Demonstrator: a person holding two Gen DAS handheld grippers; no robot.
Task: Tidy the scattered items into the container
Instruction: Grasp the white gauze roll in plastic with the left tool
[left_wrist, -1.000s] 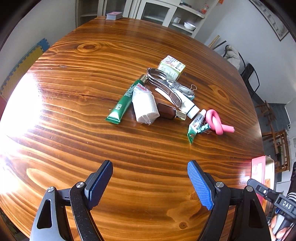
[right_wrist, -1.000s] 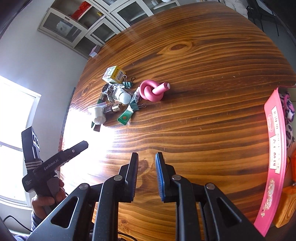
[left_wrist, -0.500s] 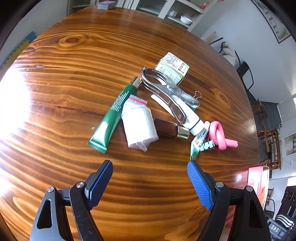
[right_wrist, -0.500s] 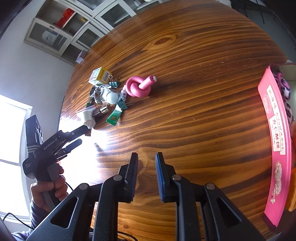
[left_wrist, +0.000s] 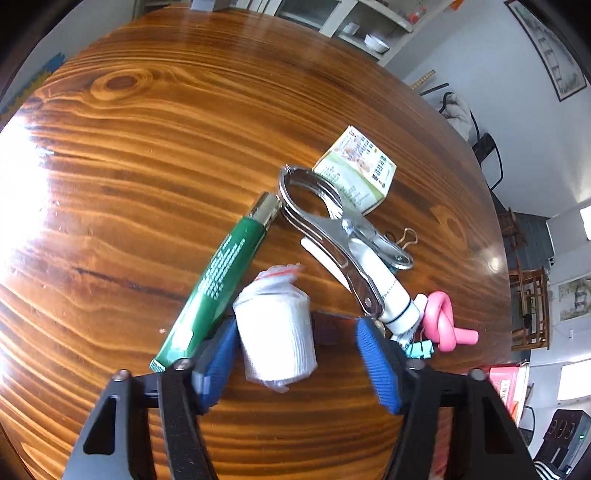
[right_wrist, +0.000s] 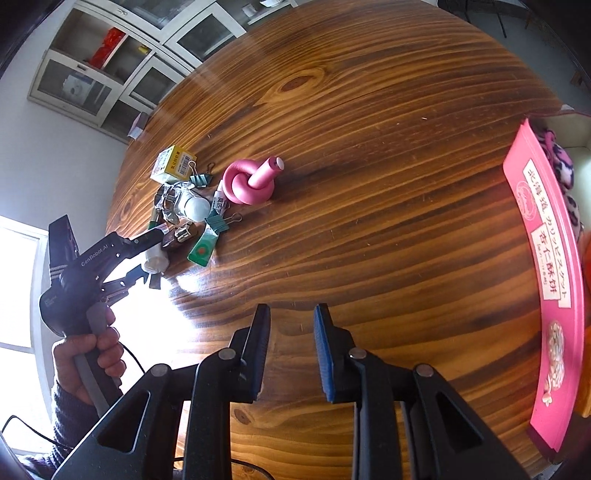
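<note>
A white pack of cotton pads (left_wrist: 275, 332) lies between the blue pads of my left gripper (left_wrist: 297, 323), whose jaws are closing. The left pad is at the pack's edge; the right pad stands apart from it, with a small brown bottle (left_wrist: 328, 325) in that gap. Around it lie a green tube (left_wrist: 221, 273), a large metal clip (left_wrist: 332, 225), a white tube (left_wrist: 384, 291), a knotted pink foam stick (left_wrist: 443, 325) and a small printed box (left_wrist: 360, 170). My right gripper (right_wrist: 291, 310) hovers over bare wood, its jaws opening with nothing between them. The pink container (right_wrist: 543, 277) stands at the table's right edge.
Everything rests on a round wooden table (right_wrist: 369, 184). Teal binder clips (right_wrist: 218, 221) and a green sachet (right_wrist: 201, 251) lie by the pile. A person's hand (right_wrist: 88, 350) holds the left gripper (right_wrist: 147, 258). Cabinets (right_wrist: 110, 74) stand beyond the table.
My left gripper has moved forward and down to the pile and narrowed its jaws around the white pack. The right gripper has stayed in place, its gap slightly wider.
</note>
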